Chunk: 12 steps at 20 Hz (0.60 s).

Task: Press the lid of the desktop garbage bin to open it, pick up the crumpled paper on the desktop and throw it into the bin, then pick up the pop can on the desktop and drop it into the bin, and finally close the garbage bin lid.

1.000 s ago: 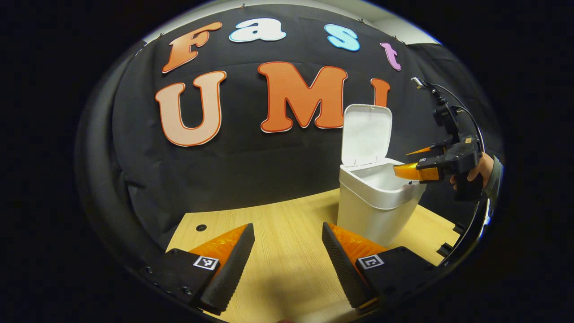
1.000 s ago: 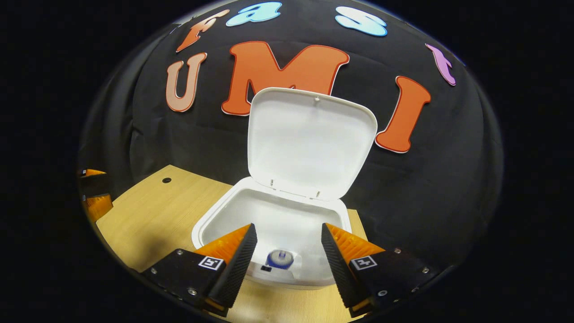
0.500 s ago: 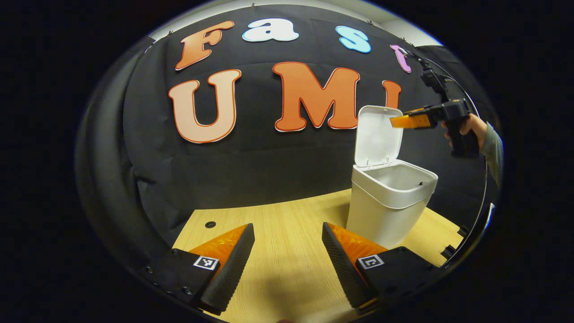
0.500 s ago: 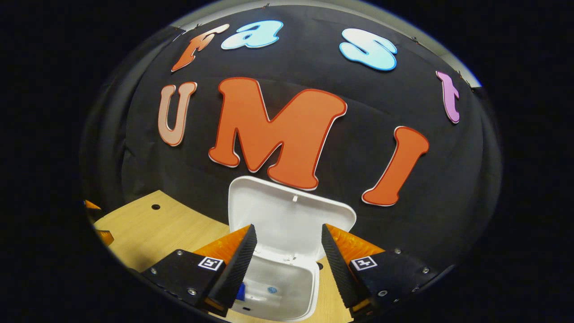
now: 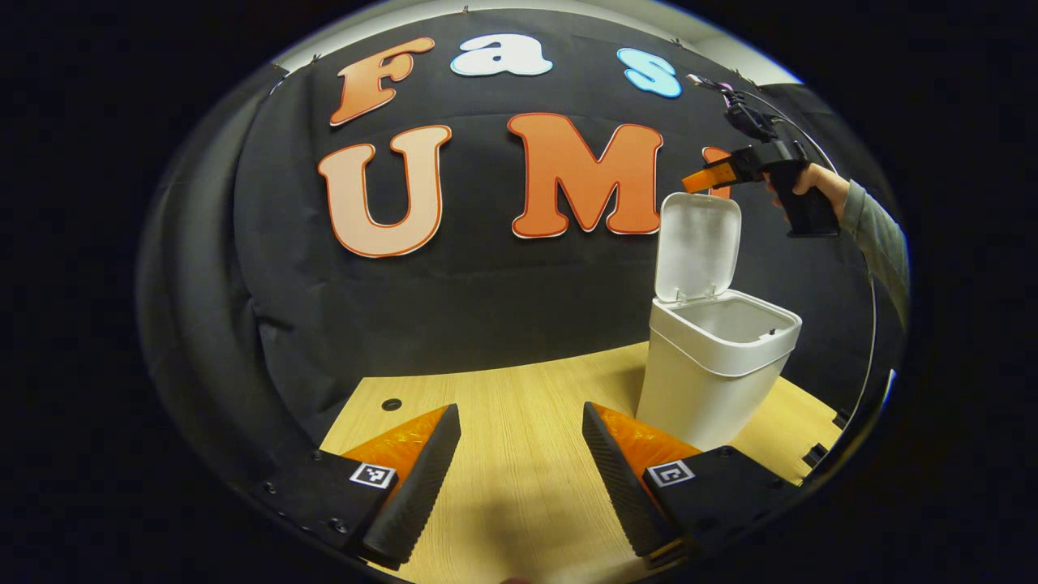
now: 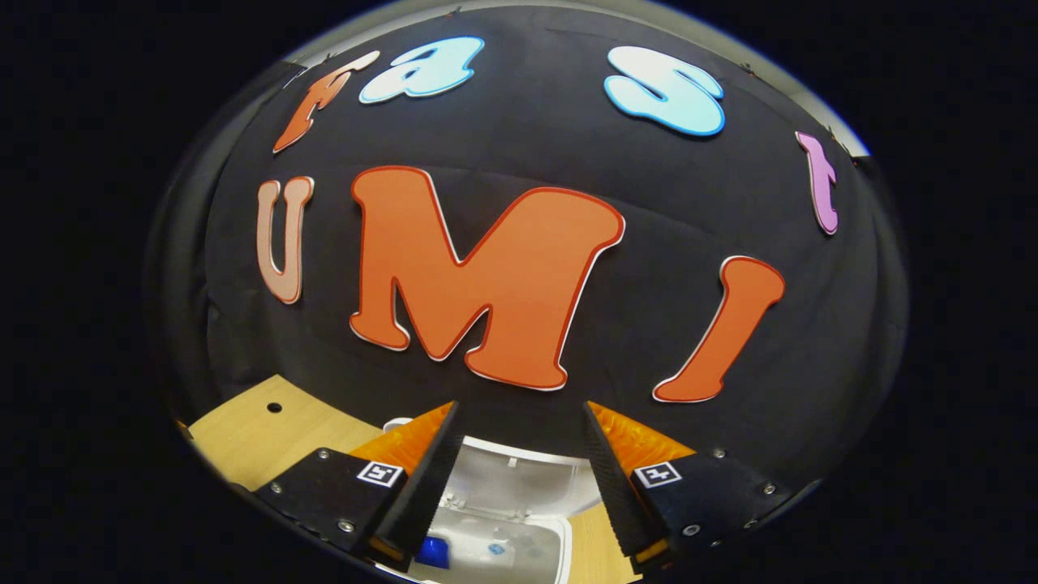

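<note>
The white desktop bin (image 5: 704, 388) stands on the wooden table (image 5: 519, 422) with its lid (image 5: 699, 243) raised upright. A hand holds my right gripper (image 5: 691, 182) just above the lid's top edge, its fingers level and pointing at the wall. In the right gripper view, that gripper (image 6: 519, 462) is open and empty. Below it are the lid's top edge (image 6: 519, 458) and the bin's inside (image 6: 507, 547), where a blue pop can (image 6: 434, 553) lies. My left gripper (image 5: 519, 470) hovers open over the table, left of the bin, holding nothing.
The table has a small round hole (image 5: 392, 403) near its back left corner. The black cloth wall hangs close behind the bin. The table's right edge (image 5: 815, 438) runs just past the bin.
My right gripper has risen from the bin's mouth to above the top of the upright lid. The left gripper has hardly moved and stays open.
</note>
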Each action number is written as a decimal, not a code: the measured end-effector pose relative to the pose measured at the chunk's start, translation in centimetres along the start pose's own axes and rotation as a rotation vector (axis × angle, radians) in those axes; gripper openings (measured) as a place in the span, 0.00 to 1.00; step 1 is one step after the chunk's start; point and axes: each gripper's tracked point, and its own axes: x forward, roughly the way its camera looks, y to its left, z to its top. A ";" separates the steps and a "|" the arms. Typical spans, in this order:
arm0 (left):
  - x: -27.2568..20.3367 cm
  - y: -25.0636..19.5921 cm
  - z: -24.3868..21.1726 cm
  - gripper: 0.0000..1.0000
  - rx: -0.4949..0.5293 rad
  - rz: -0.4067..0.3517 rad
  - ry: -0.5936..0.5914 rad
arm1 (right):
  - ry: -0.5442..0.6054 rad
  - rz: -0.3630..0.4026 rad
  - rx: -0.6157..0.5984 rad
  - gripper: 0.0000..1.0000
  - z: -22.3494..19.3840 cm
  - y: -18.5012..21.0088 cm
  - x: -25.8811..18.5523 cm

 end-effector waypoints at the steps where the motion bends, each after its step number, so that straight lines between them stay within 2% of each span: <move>1: 0.1 0.0 0.0 0.97 -0.002 -0.001 0.000 | 0.008 0.006 0.026 0.86 -0.2 0.2 -0.4; 4: 0.6 0.2 -0.1 0.94 -0.004 -0.004 0.004 | 0.045 0.061 0.085 0.82 -1.9 1.3 -2.3; 12: 1.5 0.3 -0.5 0.99 -0.010 -0.007 0.017 | 0.320 0.180 0.087 0.81 -13.9 6.4 -6.8</move>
